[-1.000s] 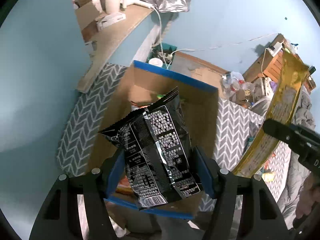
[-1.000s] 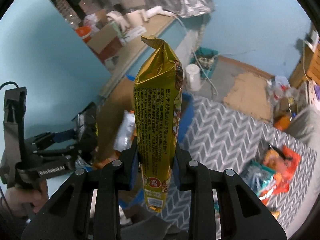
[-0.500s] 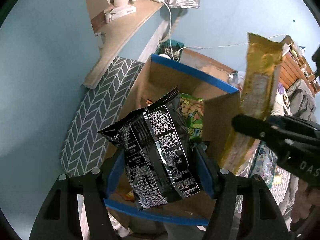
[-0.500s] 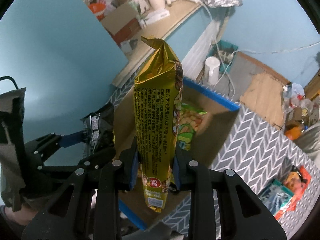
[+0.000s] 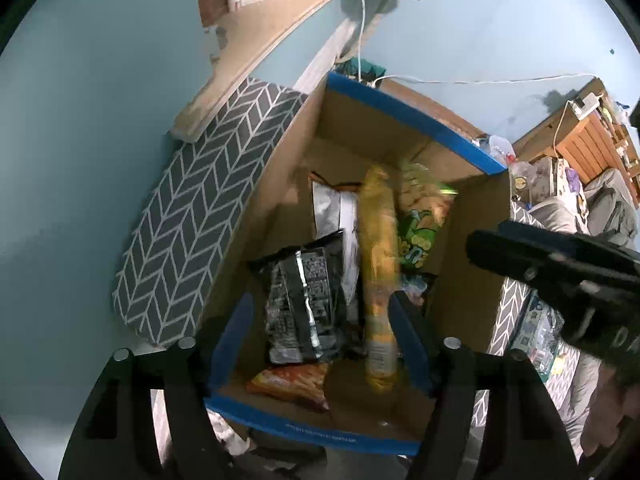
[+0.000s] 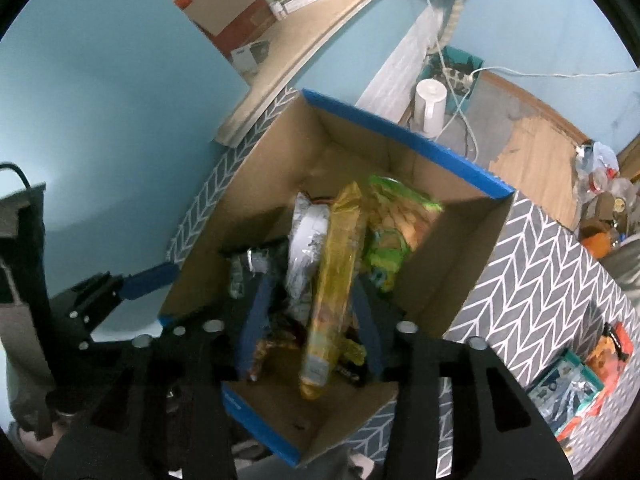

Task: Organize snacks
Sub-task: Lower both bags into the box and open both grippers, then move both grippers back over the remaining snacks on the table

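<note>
A cardboard box with blue-taped rims (image 5: 412, 118) (image 6: 404, 134) stands open below both grippers. A black snack bag (image 5: 302, 304) and a long gold snack pack (image 5: 378, 280) (image 6: 334, 280) are inside it, blurred, free of the fingers. Under them lie a green bag (image 5: 422, 216) (image 6: 390, 216), a silver bag (image 5: 334, 212) (image 6: 306, 240) and an orange bag (image 5: 292, 382). My left gripper (image 5: 320, 336) is open above the box. My right gripper (image 6: 308, 328) is open above the box.
The box stands on a grey herringbone surface (image 5: 192, 216) (image 6: 536, 280). More snack packs (image 6: 576, 384) lie on it at the right. A wooden shelf (image 6: 304, 36) with clutter runs along the blue wall behind. A white jug (image 6: 430, 108) and cables are on the floor.
Both grippers moved over the box and opened. The black bag left my left gripper and the gold pack left my right gripper; both dropped into the box.
</note>
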